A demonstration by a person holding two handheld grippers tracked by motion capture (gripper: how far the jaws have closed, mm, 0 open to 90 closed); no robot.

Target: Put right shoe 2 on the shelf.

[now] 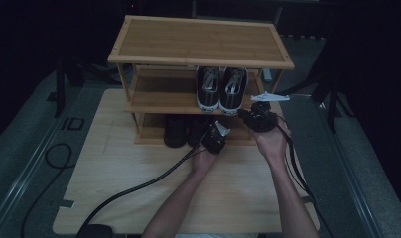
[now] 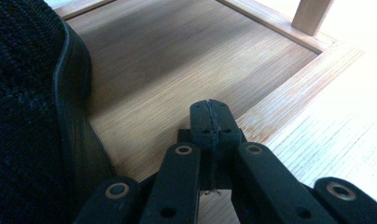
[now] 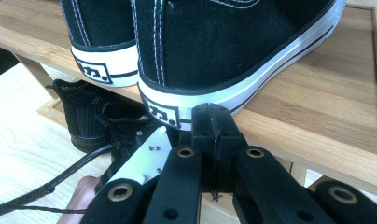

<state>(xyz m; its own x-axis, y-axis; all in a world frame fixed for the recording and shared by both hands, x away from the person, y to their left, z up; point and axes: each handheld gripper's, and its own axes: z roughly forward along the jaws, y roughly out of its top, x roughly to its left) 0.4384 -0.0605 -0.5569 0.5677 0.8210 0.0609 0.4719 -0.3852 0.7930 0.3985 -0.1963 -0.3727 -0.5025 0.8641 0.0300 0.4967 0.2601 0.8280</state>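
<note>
sneakers [image 1: 221, 88], black with white soles, stand as a pair on the rack's [image 1: 201, 42] middle shelf, with the right gripper [image 1: 248, 115] clenched and empty just at the heel of the right-hand one. the left gripper [image 1: 212, 135], also clenched on nothing, sits at the bottom shelf beside the dark shoes [image 1: 181, 130]. this looks like the approach before a grasp; next the right jaws must spread wide enough to take the heel.

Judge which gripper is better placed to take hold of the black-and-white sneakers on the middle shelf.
Right. The right gripper sits at the middle shelf edge, its shut jaws just below the heel of the nearer black-and-white sneaker. The left gripper is lower, at the bottom shelf beside a black shoe.
</note>
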